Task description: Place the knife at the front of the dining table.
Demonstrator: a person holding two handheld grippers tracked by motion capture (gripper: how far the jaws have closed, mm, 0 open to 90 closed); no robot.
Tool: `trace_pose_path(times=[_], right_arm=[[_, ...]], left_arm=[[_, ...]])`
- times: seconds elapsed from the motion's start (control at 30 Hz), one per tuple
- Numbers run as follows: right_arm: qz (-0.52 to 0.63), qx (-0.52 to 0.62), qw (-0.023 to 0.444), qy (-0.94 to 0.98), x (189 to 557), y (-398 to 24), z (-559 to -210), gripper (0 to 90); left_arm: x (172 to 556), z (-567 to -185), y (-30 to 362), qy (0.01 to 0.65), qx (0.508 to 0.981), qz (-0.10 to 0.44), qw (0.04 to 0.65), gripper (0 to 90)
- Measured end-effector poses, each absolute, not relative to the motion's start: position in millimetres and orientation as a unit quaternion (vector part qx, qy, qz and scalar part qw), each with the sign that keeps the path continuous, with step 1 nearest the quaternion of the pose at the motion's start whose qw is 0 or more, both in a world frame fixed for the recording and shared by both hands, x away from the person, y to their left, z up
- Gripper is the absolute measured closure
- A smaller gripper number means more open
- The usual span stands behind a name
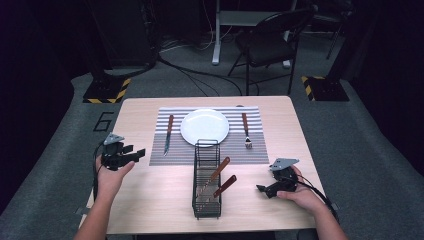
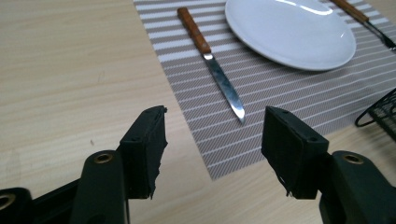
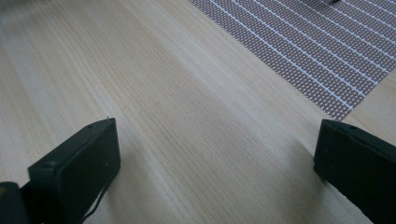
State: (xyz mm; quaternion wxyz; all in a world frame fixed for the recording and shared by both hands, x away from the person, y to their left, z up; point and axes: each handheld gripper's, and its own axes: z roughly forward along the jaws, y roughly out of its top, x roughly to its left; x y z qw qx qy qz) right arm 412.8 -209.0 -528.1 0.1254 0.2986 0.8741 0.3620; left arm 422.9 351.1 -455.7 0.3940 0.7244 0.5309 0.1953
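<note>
While both grippers stood empty over a half-laid place setting, the scene read as follows.

Table [image 1: 150, 200]: light wood, carrying everything below.
Mat [image 1: 260, 150]: striped, laid across the far half of the table.
Plate [image 1: 204, 126]: white, centred on the mat.
Rack [image 1: 207, 180]: black wire, just short of the mat's near edge, with two wooden-handled pieces leaning inside.
Left gripper [image 1: 131, 154]: held off the mat's left edge, jaws parted with nothing between them.
Right gripper [image 1: 265, 189]: rested low over bare wood right of the rack, jaws spread wide and empty.
Knife [image 2: 211, 63]: lay flat on the mat left of the plate, handle away, tip toward the near edge.
Fork [image 1: 246, 130]: lay on the mat right of the plate.

Knife and fingers: in the left gripper view the blade tip sat ahead of the left gripper's fingers [image 2: 144, 144], between their lines but well apart from them, untouched.

Risk: judged from this, the knife was already placed; a careless sweep of the left gripper could nudge it askew or drag the mat.
Risk at the rack: a reach for the leaning handles could catch the wire and tip the light rack, scattering what stands inside.
</note>
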Motion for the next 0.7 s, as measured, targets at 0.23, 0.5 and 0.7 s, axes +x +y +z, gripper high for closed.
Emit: trace_pose_path(times=[0.23, 0.5, 0.7], right_arm=[[0.363, 0.302, 0.125, 0.873, 412.5, -208.5, -528.1, 0.0], [0.363, 0.302, 0.125, 0.873, 412.4, -208.5, -528.1, 0.0], [0.363, 0.303, 0.125, 0.873, 412.2, -208.5, -528.1, 0.0]], left_arm=[[414.6, -478.0, 358.9, 0.537, 0.726, 0.189, 0.385, 37.1], [401.4, -495.8, 369.1, 0.541, 0.726, 0.196, 0.375, 36.1], [399.1, -505.4, 377.2, 0.55, 0.719, 0.201, 0.373, 35.7]])
